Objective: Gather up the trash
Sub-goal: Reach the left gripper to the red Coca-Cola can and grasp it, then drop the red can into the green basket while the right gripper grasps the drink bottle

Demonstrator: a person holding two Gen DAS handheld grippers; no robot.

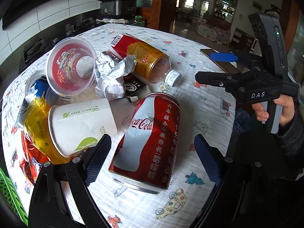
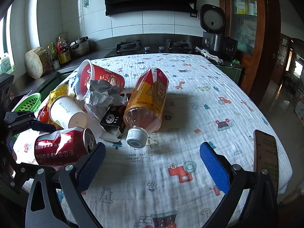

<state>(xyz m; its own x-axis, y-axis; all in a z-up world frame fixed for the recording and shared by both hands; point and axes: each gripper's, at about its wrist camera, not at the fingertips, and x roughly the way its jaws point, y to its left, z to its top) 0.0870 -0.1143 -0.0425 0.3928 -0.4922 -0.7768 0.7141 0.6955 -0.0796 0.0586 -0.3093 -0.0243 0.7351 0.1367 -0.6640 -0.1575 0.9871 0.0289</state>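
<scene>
A dented red Coca-Cola can [image 1: 148, 142] lies on its side on the patterned tablecloth [image 1: 199, 171]. My left gripper [image 1: 152, 157] is open, its blue pads either side of the can, not touching. The can also shows in the right wrist view [image 2: 62, 146]. Behind it lie a white paper cup [image 1: 81, 123], crumpled paper [image 1: 112, 76], a clear plastic cup with red print [image 1: 72, 66], a yellow-red plastic bottle [image 1: 144, 58] and a black carton [image 1: 134, 87]. My right gripper [image 2: 152, 163] is open and empty over bare cloth, near the bottle's cap [image 2: 135, 135].
A green basket [image 2: 28, 102] stands at the table's left edge, also in the left wrist view [image 1: 11, 191]. A phone [image 2: 266, 155] lies at the right edge. Yellow and red wrappers [image 1: 36, 125] lie left of the paper cup. A stove counter [image 2: 152, 45] runs behind.
</scene>
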